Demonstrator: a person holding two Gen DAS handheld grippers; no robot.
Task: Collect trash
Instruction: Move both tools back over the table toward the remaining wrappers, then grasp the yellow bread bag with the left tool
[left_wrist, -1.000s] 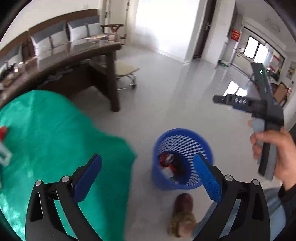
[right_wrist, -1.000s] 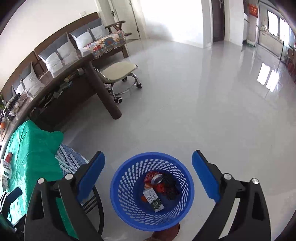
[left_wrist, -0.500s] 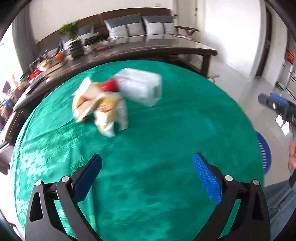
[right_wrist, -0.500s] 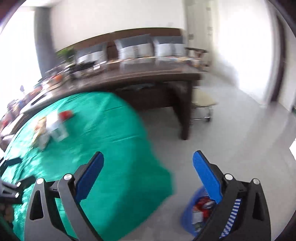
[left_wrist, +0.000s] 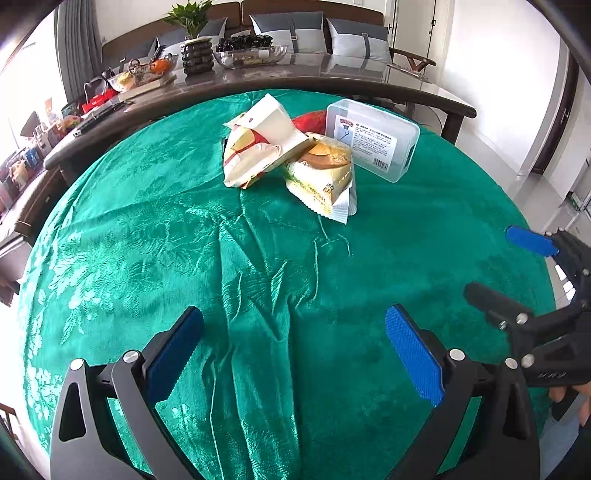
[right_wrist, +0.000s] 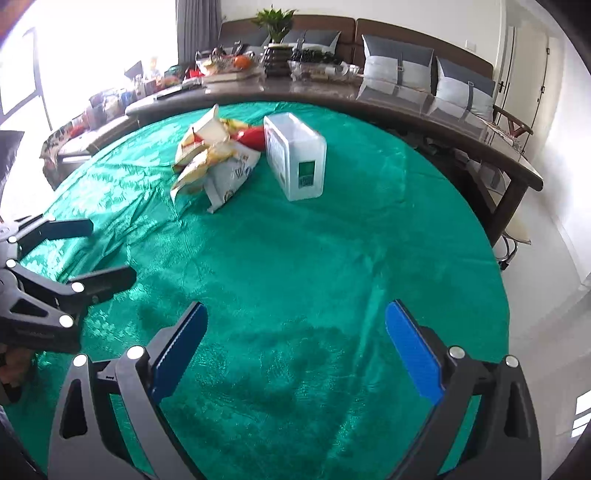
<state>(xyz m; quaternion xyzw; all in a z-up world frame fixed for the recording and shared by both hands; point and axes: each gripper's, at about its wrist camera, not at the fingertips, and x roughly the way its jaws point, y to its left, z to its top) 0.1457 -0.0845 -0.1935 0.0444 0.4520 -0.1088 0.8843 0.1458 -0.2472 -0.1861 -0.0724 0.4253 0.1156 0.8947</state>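
On the round table's green cloth (left_wrist: 184, 236) lies a pile of trash at the far side: a cream and red wrapper (left_wrist: 258, 144), a bread-print snack bag (left_wrist: 321, 173), a red wrapper (left_wrist: 310, 120) and a clear plastic box (left_wrist: 373, 138). The right wrist view shows the same wrappers (right_wrist: 214, 158) and box (right_wrist: 295, 158). My left gripper (left_wrist: 293, 350) is open and empty over the near cloth. My right gripper (right_wrist: 295, 350) is open and empty too; it shows at the right of the left wrist view (left_wrist: 524, 273).
A long dark wooden table (left_wrist: 332, 74) curves behind the round one, carrying a potted plant (left_wrist: 195, 44), bowls and clutter. A sofa with grey cushions (right_wrist: 399, 62) stands against the back wall. A stool (right_wrist: 517, 229) is at the right, on the pale floor.
Both grippers swung away from the blue basket on the floor to face the green table. The trash pile now sits centred ahead, and the basket is out of view.
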